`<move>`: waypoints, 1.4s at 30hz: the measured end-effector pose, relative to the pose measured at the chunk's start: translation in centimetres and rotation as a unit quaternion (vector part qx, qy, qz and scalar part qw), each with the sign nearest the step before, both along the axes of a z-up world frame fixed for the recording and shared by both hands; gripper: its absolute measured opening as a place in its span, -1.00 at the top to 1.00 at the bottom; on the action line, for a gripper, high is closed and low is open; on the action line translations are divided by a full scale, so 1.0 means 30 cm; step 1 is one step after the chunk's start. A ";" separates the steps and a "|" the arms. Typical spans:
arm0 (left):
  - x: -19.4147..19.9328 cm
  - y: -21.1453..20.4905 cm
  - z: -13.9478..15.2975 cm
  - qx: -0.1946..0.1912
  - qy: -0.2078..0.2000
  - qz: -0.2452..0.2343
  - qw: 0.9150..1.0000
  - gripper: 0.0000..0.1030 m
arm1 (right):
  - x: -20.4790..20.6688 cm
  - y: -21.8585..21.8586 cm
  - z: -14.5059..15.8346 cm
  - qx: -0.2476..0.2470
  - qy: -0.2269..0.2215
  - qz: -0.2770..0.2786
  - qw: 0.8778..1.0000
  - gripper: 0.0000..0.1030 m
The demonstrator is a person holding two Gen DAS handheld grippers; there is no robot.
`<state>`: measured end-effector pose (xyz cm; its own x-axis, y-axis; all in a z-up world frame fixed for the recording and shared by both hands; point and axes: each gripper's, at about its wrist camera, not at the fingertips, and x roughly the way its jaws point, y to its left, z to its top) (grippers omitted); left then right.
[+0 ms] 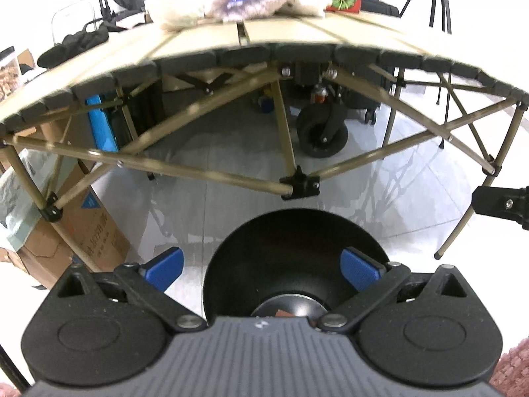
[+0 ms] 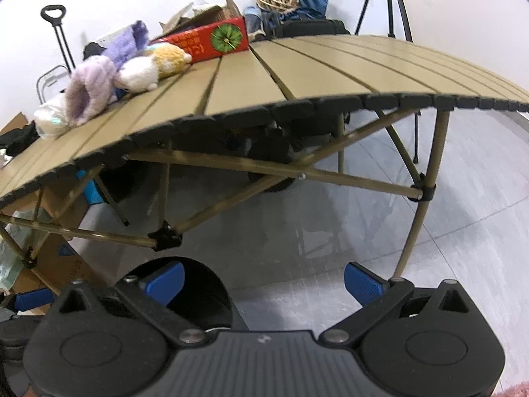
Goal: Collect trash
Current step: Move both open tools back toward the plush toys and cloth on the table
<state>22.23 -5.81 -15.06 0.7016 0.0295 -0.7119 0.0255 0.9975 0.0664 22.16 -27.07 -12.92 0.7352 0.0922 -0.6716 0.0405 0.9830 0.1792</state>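
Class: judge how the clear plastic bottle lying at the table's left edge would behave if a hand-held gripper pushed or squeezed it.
The clear plastic bottle lies on its side on the slatted table, so a push would probably roll it, perhaps off the near edge. It looks crumpled and empty: likely light and yielding under a squeeze. Its glossy surface may slip between pads.

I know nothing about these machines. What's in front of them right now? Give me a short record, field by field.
Left gripper: open, holding nothing, above a black bin
Right gripper: open, holding nothing
Bin contents: a small reddish scrap shows at the bottom; the rest is hidden
Table: tan slatted folding table, ahead of both grippers
On the table: red box with a green print, plush toys, a clear plastic bottle at the left end
Floor: pale glossy tiles
Under the table: a black wheel, cardboard boxes
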 end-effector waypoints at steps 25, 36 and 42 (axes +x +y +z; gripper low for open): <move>-0.140 0.091 0.265 -0.022 -0.138 0.020 0.990 -1.00 | -0.130 0.094 0.231 0.009 -0.152 0.067 0.986 -1.00; -0.114 0.146 0.355 -0.025 -0.176 0.036 0.983 -1.00 | -0.087 0.171 0.318 -0.009 -0.198 0.088 0.976 -1.00; -0.089 0.192 0.426 -0.036 -0.208 0.054 0.976 -1.00 | -0.047 0.207 0.391 -0.010 -0.233 0.092 0.968 -1.00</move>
<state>19.57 -0.04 -2.29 0.9263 0.0787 -0.3686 -0.0934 0.9954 -0.0223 20.76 -20.86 -1.20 0.9313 0.2401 -0.2739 -0.2159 0.9695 0.1160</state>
